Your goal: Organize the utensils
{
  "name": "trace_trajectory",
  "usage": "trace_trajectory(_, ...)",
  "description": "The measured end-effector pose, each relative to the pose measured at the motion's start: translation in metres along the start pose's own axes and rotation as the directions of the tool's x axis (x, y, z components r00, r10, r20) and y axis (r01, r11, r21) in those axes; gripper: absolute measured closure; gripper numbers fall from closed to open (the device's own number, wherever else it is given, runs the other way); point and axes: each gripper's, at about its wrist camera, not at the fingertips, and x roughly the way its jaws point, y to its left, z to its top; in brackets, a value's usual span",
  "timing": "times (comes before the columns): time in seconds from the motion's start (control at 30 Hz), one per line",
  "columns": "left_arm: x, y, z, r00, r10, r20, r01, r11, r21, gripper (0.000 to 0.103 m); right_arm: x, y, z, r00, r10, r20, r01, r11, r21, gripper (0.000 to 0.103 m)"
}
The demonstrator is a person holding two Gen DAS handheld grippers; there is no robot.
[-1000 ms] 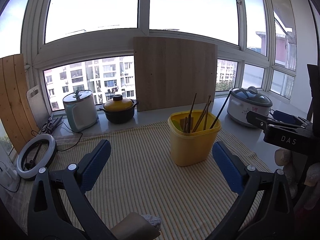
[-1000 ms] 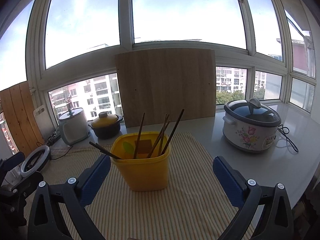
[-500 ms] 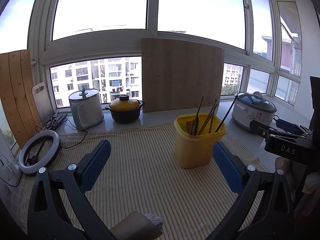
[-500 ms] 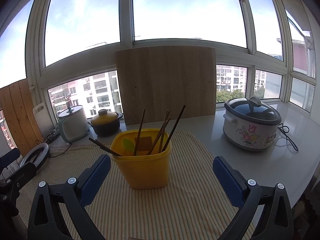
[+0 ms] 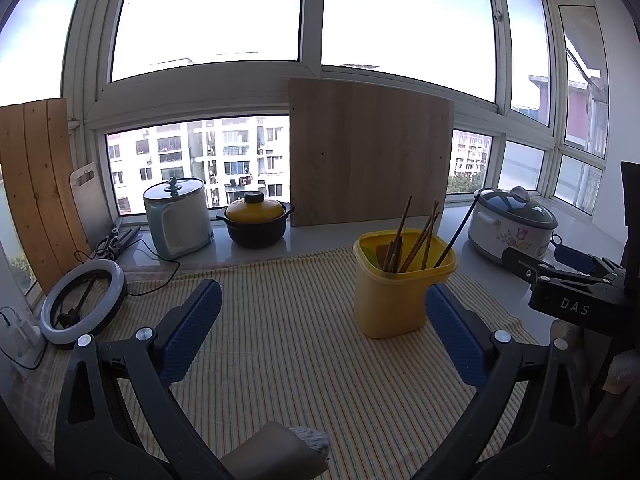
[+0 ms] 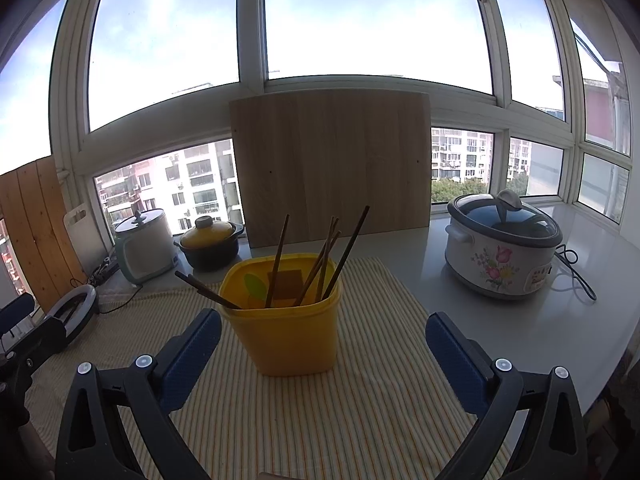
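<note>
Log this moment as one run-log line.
left gripper: open, empty | right gripper: open, empty | brown wooden chopsticks: standing in yellow plastic tub | tub: on striped cloth

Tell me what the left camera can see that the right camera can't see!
Only the left wrist view shows the whole ring light with the white stand beside it, and the right gripper poking in from the side. Only the right wrist view shows the slow cooker's black cord and the left gripper at its edge. Both show the yellow container holding chopsticks on the striped cloth, the wooden board, the yellow-lidded pot, the white rice cooker and the flowered slow cooker.
</note>
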Motion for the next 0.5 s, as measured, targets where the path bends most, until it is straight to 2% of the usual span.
trace_trajectory(0.5, -0.0001, -0.0001, -0.0005, 1.0, 0.0, -0.002, 0.0, 1.0, 0.001, 0.0, 0.0025, -0.0024, -0.0043, 1.0, -0.001, -0.016, 0.001, 1.0, 0.006, 0.0)
